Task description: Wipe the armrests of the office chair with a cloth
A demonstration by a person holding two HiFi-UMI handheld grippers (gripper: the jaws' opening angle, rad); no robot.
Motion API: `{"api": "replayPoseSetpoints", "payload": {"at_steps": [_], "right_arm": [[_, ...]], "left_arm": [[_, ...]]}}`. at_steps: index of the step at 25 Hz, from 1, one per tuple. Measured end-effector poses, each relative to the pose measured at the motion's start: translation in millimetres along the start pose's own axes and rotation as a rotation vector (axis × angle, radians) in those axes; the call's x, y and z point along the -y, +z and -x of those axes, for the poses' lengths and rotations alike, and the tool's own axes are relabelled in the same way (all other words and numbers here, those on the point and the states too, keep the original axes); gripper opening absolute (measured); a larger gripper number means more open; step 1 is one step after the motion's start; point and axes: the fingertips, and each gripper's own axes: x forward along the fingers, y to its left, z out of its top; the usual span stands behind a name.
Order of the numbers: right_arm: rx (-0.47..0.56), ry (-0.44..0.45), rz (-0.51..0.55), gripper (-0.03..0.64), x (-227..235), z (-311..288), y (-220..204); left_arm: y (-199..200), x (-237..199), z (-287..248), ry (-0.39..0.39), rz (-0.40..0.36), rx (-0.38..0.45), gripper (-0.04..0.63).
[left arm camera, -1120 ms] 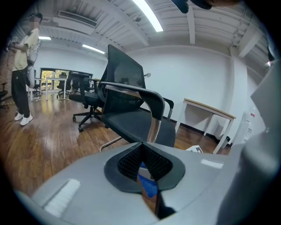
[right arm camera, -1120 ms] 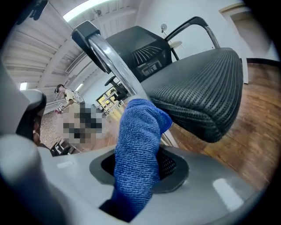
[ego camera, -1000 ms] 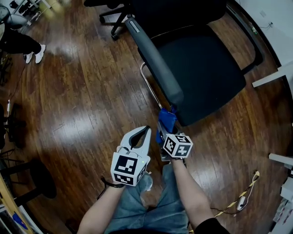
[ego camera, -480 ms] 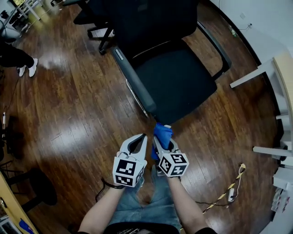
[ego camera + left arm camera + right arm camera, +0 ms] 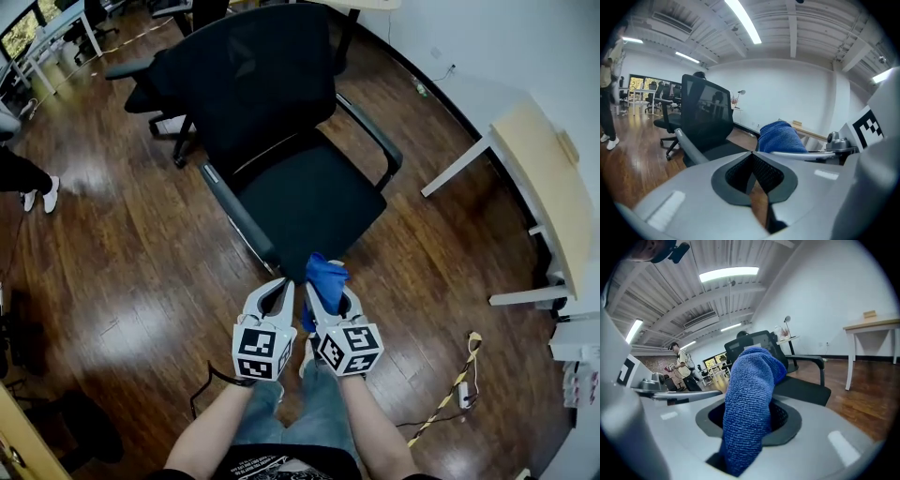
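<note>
The black office chair (image 5: 300,187) stands ahead of me on the wood floor. Its grey left armrest (image 5: 236,214) is nearest, and its right armrest (image 5: 372,133) is on the far side. My right gripper (image 5: 328,286) is shut on a blue cloth (image 5: 324,276), which bulges up out of its jaws (image 5: 749,404). It hangs just short of the seat's front edge and touches nothing on the chair. My left gripper (image 5: 285,283) is beside it, shut with nothing in it (image 5: 751,153). The left gripper view shows the cloth (image 5: 780,137) to its right and the armrest (image 5: 691,146) ahead.
A light wooden desk (image 5: 546,178) stands to the right. Another office chair (image 5: 141,77) stands at the back left, and a person's feet (image 5: 36,199) show at the left edge. A cable wrapped in yellow-black tape (image 5: 459,386) lies on the floor at the lower right.
Both grippers and the cloth have drawn back from the front end of the left armrest. The chair now stands farther off, and the whole backrest and the desk have come into view.
</note>
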Motion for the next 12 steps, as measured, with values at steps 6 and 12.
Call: {"api": "replayPoseSetpoints", "payload": {"at_steps": [6, 12], "right_arm": [[0.064, -0.031, 0.019, 0.14, 38.8, 22.7, 44.9], [0.084, -0.008, 0.039, 0.14, 117.2, 42.1, 89.8]], "left_arm": [[38.1, 42.2, -34.0, -0.031, -0.033, 0.044, 0.003], [61.2, 108.3, -101.4, -0.023, -0.043, 0.051, 0.003]]}}
